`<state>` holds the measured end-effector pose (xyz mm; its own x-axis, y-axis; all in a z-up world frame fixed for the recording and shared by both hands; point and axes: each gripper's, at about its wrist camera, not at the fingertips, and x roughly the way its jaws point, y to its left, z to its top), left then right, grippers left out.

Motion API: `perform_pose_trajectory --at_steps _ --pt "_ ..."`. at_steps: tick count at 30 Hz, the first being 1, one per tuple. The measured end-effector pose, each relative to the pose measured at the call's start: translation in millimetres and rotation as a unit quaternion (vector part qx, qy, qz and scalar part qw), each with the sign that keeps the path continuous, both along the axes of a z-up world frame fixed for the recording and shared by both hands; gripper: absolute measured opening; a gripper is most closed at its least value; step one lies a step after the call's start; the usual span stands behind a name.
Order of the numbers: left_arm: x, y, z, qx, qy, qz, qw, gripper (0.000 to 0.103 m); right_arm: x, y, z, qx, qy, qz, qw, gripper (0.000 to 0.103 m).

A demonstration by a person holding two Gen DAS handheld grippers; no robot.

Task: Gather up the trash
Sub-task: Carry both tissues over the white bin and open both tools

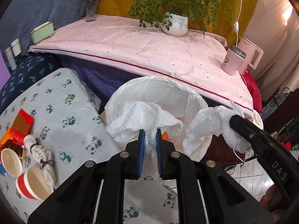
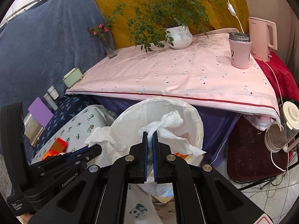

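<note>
My left gripper is shut on a crumpled white paper towel held over the white-lined trash bin. My right gripper is shut on a second white paper towel, also above the bin. In the left wrist view the right gripper enters from the right with its towel hanging. In the right wrist view the left gripper shows at the left with its towel. Orange wrappers lie inside the bin.
On the panda-print table at the left lie two paper cups, a red packet, orange wrappers and a white cloth bundle. Behind, a pink-covered table carries a plant pot, a vase, a pink mug and a kettle.
</note>
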<state>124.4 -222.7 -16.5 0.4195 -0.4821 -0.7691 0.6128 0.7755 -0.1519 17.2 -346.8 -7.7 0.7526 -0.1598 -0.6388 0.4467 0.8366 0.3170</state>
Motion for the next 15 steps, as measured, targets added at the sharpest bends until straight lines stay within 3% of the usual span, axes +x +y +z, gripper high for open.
perform_pose_trajectory --at_steps 8,13,15 --pt "17.2 -24.0 -12.9 0.006 0.015 -0.012 0.9998 0.016 18.3 -16.8 -11.8 0.006 0.009 -0.005 1.0 0.005" --pt "24.4 -22.6 -13.5 0.006 0.007 0.006 0.9999 0.053 26.6 -17.7 -18.0 0.007 0.014 -0.004 1.0 0.005" --pt "26.3 -19.3 -12.1 0.005 0.003 0.011 0.9999 0.053 29.5 -17.3 -18.9 0.007 0.016 -0.002 1.0 0.005"
